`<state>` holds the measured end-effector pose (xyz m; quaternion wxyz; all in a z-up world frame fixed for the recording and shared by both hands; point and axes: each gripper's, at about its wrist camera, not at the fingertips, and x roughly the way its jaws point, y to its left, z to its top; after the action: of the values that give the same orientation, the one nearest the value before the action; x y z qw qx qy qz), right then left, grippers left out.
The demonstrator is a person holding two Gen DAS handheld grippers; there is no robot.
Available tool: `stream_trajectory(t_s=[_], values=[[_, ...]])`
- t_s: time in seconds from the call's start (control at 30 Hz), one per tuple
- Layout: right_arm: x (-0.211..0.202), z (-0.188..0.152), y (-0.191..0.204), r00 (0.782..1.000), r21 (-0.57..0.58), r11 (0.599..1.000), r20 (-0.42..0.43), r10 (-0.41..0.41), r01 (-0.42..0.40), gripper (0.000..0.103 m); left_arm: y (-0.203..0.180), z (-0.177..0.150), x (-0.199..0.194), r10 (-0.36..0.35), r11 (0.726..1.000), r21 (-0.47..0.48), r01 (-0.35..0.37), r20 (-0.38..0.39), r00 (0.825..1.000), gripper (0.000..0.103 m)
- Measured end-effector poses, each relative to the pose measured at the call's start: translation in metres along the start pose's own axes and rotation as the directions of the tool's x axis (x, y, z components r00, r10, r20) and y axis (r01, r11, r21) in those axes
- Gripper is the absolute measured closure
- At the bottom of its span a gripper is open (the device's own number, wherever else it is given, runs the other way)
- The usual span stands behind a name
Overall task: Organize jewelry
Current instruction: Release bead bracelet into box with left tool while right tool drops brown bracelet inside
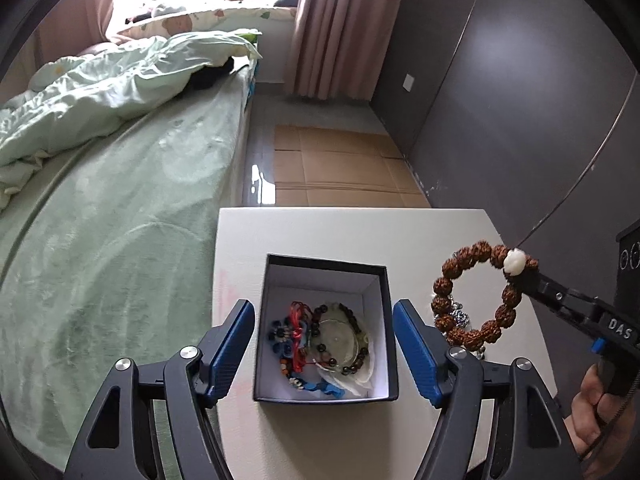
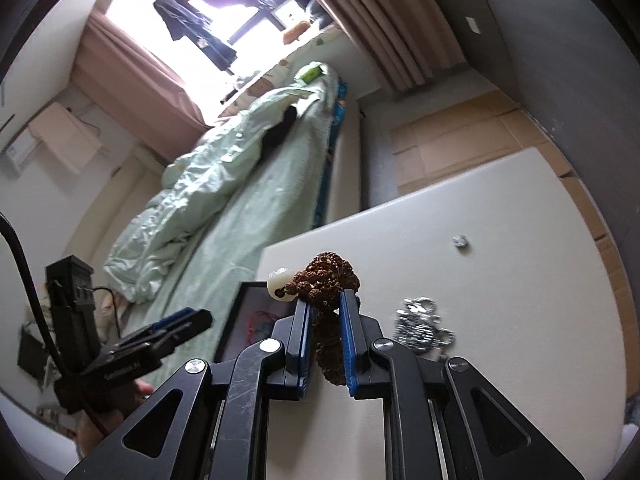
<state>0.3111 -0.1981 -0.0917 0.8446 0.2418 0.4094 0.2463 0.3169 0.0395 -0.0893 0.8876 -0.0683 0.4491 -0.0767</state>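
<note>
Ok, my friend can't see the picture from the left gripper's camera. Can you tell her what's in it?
The right gripper holds up a brown bead bracelet with one white bead, beside an open box of bracelets on a white table. The open left gripper frames the box. A green bed lies left.

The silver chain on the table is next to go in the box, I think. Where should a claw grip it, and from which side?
Judging by its pose, from above. The silver chain lies heaped flat on the white table, so pinch the bunched middle, fingers straddling the pile. The right claw holds the brown bead bracelet; the open left claw is free.
</note>
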Motion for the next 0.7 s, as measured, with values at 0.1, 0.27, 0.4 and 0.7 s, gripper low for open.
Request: stream_trajectory(t_s=[0.1, 0.27, 0.4, 0.7], values=[[-0.001, 0.0, 0.012, 0.999, -0.012, 0.999, 0.017, 0.038, -0.038, 0.088, 0.007, 0.001, -0.007, 0.013, 1.0, -0.01, -0.012, 0.007, 1.0, 0.03], [0.008, 0.0, 0.031, 0.996, -0.028, 0.995, 0.021, 0.092, -0.091, 0.088, 0.018, -0.001, -0.017, 0.029, 0.999, -0.024, -0.029, 0.018, 0.999, 0.03], [0.02, -0.004, 0.042, 0.993, -0.031, 0.993, 0.002, 0.116, -0.116, 0.088, 0.026, -0.002, -0.024, 0.039, 0.999, -0.032, -0.038, 0.025, 0.999, 0.03], [0.045, -0.014, 0.064, 0.999, -0.088, 0.996, -0.015, 0.03, -0.031, 0.088, 0.04, -0.005, -0.042, 0.064, 0.997, -0.043, -0.062, 0.035, 0.997, 0.03]])
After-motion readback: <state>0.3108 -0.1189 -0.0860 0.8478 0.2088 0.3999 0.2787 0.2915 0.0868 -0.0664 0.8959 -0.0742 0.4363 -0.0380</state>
